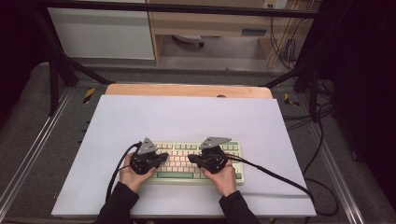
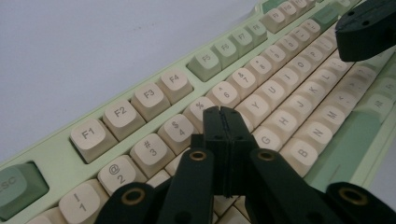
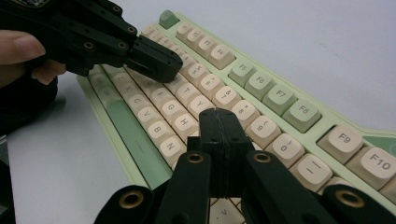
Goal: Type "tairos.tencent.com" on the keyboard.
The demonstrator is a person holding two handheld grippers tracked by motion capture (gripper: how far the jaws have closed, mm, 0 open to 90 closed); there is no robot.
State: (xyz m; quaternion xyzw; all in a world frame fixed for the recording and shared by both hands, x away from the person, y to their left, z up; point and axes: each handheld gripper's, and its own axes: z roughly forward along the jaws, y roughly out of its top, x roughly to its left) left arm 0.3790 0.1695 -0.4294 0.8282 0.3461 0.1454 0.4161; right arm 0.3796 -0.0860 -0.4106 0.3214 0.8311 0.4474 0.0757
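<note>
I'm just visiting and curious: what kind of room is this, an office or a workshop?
Probably a lab recording bench, not an office. A dark metal frame rings the table, loose cables hang behind, and a person works a keyboard with two hand-held grippers.
</note>
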